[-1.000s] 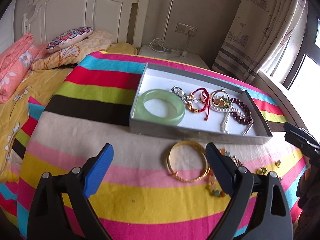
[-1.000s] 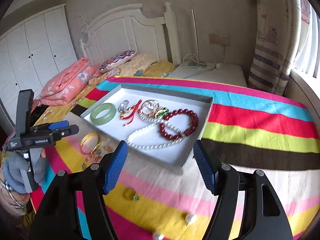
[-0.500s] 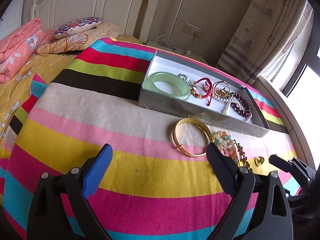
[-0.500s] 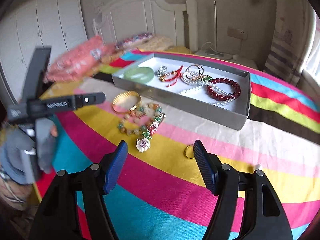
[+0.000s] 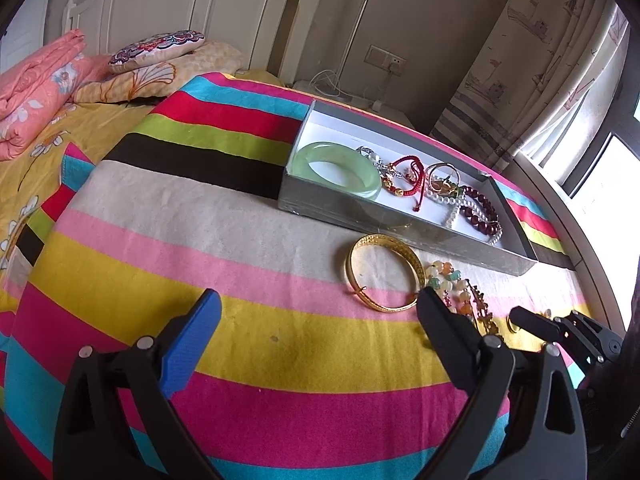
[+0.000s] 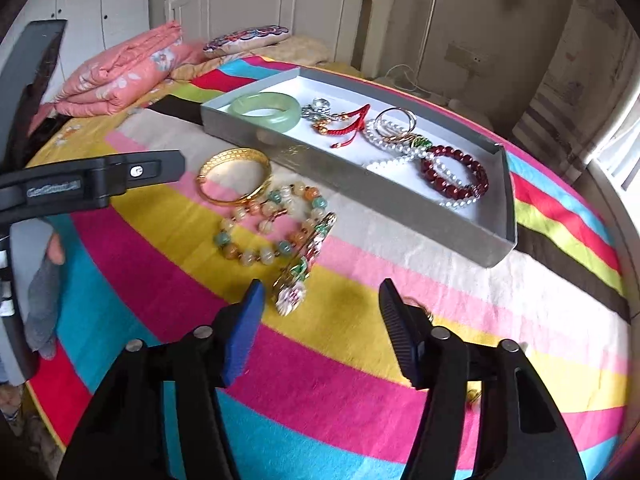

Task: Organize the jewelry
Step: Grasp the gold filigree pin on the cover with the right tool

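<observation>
A grey tray on the striped cloth holds a green jade bangle, a red cord bracelet, pearls and a dark red bead bracelet. In front of it lie a gold bangle, a multicoloured bead bracelet and a flower brooch. My left gripper is open and empty, left of the gold bangle. My right gripper is open and empty, just in front of the brooch; a small ring shows by its right finger.
The striped cloth covers a round table beside a bed with a folded pink quilt and pillows. A curtain and window are on the right. The left gripper's body reaches in at the left of the right wrist view.
Both grippers have drawn back and dropped lower toward the near side of the table. The right gripper now faces the loose jewelry in front of the tray. Both stay open.
</observation>
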### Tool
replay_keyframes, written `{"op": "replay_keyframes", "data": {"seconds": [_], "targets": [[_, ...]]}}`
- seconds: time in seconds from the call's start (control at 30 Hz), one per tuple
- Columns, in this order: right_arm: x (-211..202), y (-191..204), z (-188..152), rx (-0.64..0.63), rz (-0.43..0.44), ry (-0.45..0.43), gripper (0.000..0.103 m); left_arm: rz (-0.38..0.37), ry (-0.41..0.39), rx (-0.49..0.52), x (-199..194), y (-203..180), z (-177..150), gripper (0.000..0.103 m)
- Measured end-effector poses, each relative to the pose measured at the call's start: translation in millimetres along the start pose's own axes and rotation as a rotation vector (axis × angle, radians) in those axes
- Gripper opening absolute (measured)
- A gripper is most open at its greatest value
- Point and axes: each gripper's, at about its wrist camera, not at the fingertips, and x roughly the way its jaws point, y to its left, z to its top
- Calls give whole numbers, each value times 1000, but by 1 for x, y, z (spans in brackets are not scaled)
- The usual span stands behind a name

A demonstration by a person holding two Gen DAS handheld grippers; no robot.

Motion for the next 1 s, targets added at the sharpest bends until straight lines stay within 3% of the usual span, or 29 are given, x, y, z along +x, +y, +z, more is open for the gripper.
{"op": "replay_keyframes", "data": {"seconds": [0.27, 0.5, 0.77, 1.0], "targets": [[10, -1, 9, 3, 9, -9, 41, -13, 4, -4, 0, 1, -1, 97], [8, 2, 8, -6, 23, -13, 15, -16, 9, -8, 1, 2, 0, 97], [10, -24, 5, 134, 94, -14, 15, -19, 31, 5, 5, -1, -1, 97], [7, -21, 5, 124, 88, -25, 15, -1, 51, 41, 6, -8, -4, 97]]}}
